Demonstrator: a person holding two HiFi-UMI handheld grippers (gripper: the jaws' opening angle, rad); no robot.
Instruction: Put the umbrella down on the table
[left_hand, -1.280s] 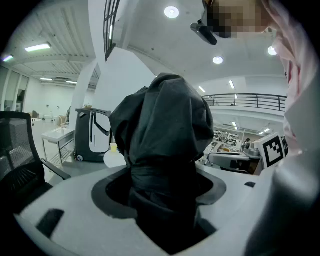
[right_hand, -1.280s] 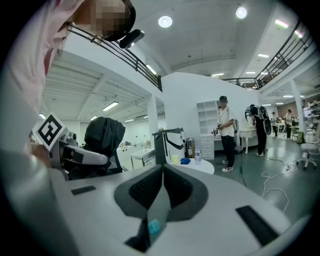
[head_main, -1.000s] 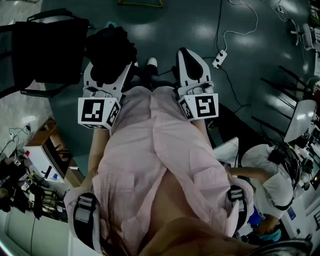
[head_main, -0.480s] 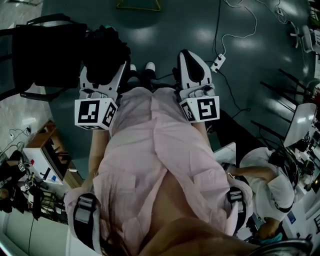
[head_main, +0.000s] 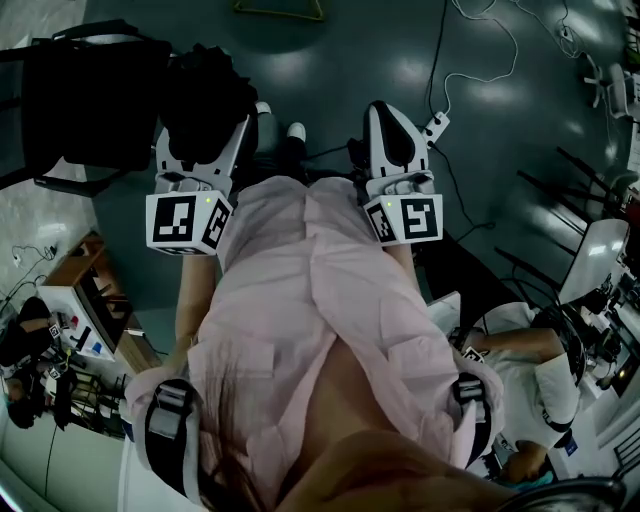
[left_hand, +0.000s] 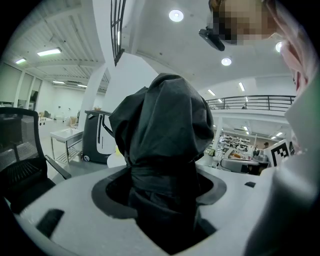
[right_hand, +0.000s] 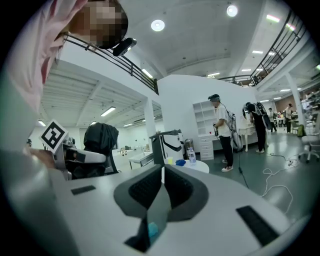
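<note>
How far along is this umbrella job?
Done: the left gripper is clamped on the black folded umbrella. In hand: it is held over the floor; the right gripper is shut and empty. Left: setting it down; the round white table stands some way off.

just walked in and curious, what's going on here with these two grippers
A person in a pink shirt stands holding a two-jaw gripper in each hand. The left gripper has its jaws closed on a folded black fabric umbrella, not yet set down. The right gripper is shut and empty.
</note>
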